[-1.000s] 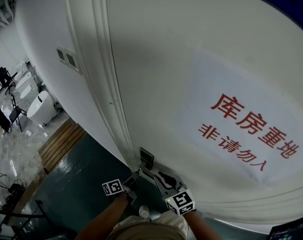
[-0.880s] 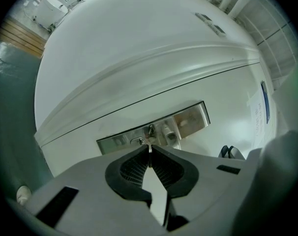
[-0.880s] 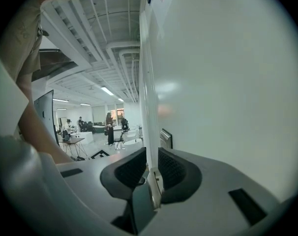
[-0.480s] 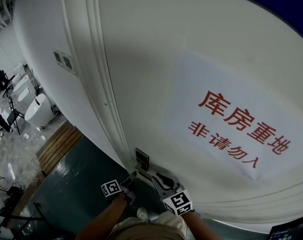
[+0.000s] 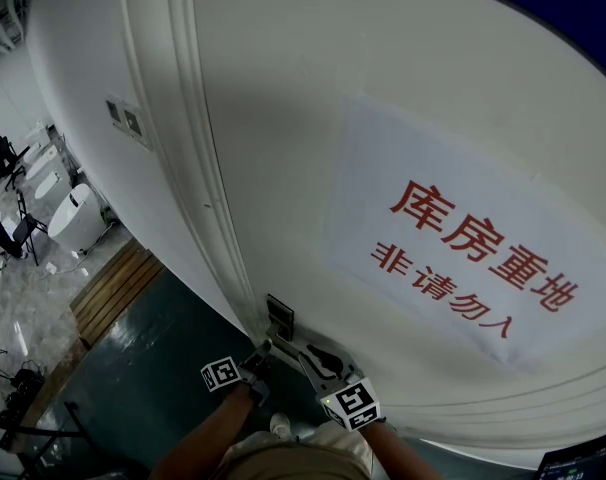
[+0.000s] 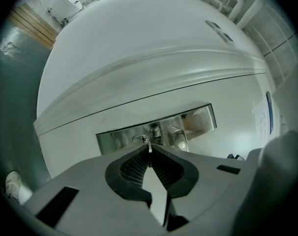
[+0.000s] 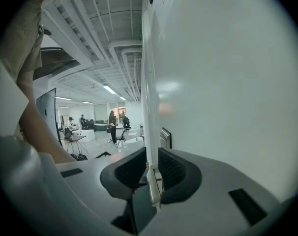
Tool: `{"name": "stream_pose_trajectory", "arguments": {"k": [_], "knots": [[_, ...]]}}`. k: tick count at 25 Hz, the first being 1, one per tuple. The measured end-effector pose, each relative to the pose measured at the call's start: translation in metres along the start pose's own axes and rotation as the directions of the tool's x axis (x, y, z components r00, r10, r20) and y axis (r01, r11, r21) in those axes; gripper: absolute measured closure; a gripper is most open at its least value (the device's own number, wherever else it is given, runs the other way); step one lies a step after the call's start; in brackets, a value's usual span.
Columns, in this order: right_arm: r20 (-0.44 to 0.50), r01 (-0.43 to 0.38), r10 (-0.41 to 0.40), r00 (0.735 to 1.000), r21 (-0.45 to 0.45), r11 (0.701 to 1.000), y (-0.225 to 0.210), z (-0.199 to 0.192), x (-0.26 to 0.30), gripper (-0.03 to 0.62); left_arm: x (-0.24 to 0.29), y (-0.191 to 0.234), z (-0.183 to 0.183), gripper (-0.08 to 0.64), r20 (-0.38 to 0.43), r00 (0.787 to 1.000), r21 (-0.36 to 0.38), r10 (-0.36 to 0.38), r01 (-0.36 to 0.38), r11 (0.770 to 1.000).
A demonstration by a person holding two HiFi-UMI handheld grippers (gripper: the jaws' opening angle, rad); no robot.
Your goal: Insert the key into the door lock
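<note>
Your thin silver key [image 6: 149,147], edge-on, pinched between your left gripper's [image 6: 150,156] closed jaws, tip right by the oval keyhole [image 6: 141,139] in the shiny rectangular steel lock plate [image 6: 198,122] ahead

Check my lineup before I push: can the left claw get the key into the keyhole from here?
Probably yes. The left claw is shut on the key, whose tip points at the keyhole close ahead, nothing between. The right claw, shut on the handle, is off to the side.

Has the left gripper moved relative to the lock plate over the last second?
No. The left gripper stays just below-left of the lock plate, as before; only the camera shifted.
</note>
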State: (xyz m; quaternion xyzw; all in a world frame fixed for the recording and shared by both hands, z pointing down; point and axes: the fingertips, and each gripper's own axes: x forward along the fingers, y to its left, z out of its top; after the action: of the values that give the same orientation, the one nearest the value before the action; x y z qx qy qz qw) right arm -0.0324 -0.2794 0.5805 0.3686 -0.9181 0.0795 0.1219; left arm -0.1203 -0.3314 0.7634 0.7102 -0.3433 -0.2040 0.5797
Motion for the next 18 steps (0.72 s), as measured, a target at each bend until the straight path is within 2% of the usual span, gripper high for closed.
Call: {"name": "stream_pose_trajectory", "arguments": {"k": [18], "knots": [[-0.004, -0.003, 0.003, 1.0, -0.013, 1.0, -0.003, -0.003, 0.001, 0.528, 0.004, 0.012, -0.001, 0.528, 0.02, 1.0, -0.041, 0.004, -0.003, 0.999]]}}
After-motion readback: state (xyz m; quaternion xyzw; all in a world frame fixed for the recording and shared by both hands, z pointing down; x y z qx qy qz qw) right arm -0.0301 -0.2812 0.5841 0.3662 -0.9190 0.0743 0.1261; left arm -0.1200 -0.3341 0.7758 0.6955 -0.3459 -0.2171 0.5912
